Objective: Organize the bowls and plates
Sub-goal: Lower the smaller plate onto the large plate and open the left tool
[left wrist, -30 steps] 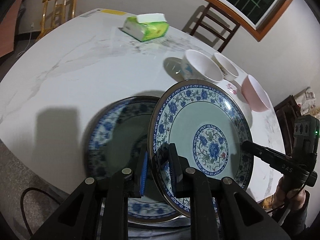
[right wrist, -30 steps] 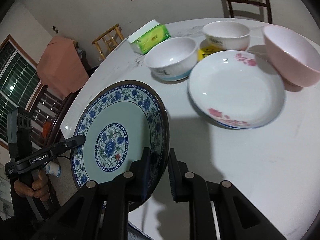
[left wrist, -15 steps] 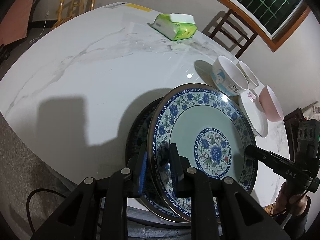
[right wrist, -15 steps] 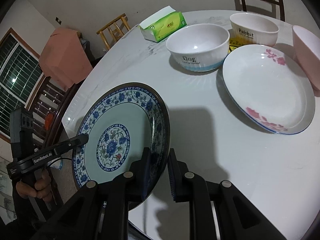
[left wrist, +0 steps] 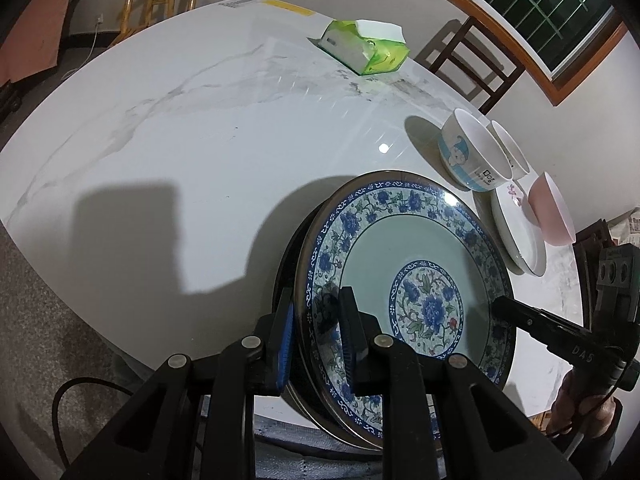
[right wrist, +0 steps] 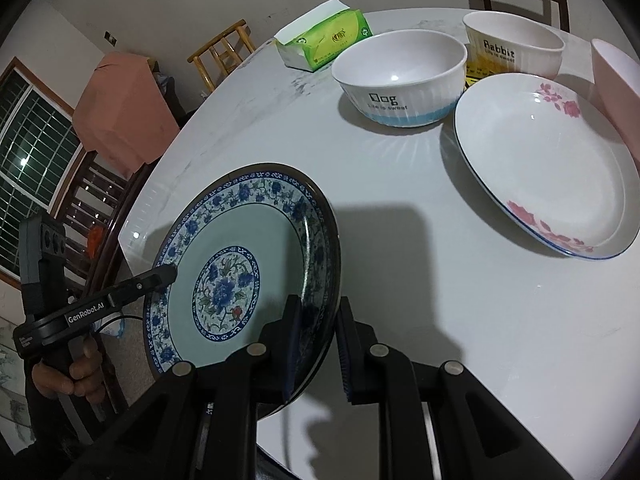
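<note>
Both grippers hold one blue floral plate [left wrist: 404, 280] by opposite rims. My left gripper [left wrist: 318, 332] is shut on its near-left rim, and my right gripper [right wrist: 319, 344] is shut on the right rim of the same plate [right wrist: 240, 264]. The plate tilts slightly and sits almost squarely over a second blue plate [left wrist: 286, 276] on the table, of which only a dark left edge shows. I cannot tell whether the two plates touch. To the right lie a white plate with pink flowers [right wrist: 544, 164], a white "Dog" bowl [right wrist: 400, 80], a "Rabbit" bowl [right wrist: 512, 46] and a pink bowl [right wrist: 616, 80].
The white marble table [left wrist: 180, 140] is round, with its edge close under the plates. A green tissue pack [left wrist: 364, 46] lies at the far side. Wooden chairs [left wrist: 472, 64] stand around the table. A hand [right wrist: 72, 376] grips the left tool's handle.
The held plate has slid across and sunk over the lower plate, which was half uncovered and is now nearly hidden. Both grippers kept their hold.
</note>
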Available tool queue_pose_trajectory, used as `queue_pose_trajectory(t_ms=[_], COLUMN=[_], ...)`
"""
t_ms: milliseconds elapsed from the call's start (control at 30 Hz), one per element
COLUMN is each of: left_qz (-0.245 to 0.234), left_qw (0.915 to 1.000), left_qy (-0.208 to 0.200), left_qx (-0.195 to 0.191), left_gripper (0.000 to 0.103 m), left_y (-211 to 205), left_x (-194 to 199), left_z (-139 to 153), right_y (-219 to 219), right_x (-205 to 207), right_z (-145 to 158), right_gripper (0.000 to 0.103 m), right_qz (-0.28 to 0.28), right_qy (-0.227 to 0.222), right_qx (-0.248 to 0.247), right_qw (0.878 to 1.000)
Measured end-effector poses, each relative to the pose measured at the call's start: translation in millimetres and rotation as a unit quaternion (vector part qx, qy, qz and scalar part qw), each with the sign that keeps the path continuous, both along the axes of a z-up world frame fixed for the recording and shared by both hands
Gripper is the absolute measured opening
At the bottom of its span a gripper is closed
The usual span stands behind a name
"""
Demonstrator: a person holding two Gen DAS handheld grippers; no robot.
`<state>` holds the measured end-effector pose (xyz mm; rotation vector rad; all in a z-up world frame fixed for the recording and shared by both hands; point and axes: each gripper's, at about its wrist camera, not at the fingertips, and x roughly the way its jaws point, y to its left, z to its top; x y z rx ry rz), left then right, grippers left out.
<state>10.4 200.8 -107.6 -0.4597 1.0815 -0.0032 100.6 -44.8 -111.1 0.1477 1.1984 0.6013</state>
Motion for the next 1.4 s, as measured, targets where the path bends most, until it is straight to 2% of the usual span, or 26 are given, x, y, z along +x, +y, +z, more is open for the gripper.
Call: queue_pose_trajectory(t_ms=[733,900,1100,1400], left_qz=[0.014,0.016,0.021,0.025], left_qw=[0.9998,0.9998,0.9996,0.9992], left_qy=[0.011,0.013,0.016,-0.001], left_qx=[0.009,0.007,0.007,0.030], left_gripper=[0.019,0.026,0.039,0.043], left_y=[-2.7,-4.0,-5.9,-9.3], left_x=[4.6,6.9,9.6,9.7], left_z=[-0.6,-0.7,2.0,14.0], right_y=[7.3,7.9,6.4,7.7], right_x=[1.9,2.2,1.5,0.2], right_z=[-5.8,-7.0,-6.1,-7.2], right_gripper=[0.021,0.021,0.023,0.023], right_qz=[-0.004,-0.005,-0.005,-0.004], right_qy=[0.012,0.019,0.016,0.018], right_qx=[-0.020,-0.020,-0.023,-0.020], right_qw=[1.000,1.000,1.000,1.000])
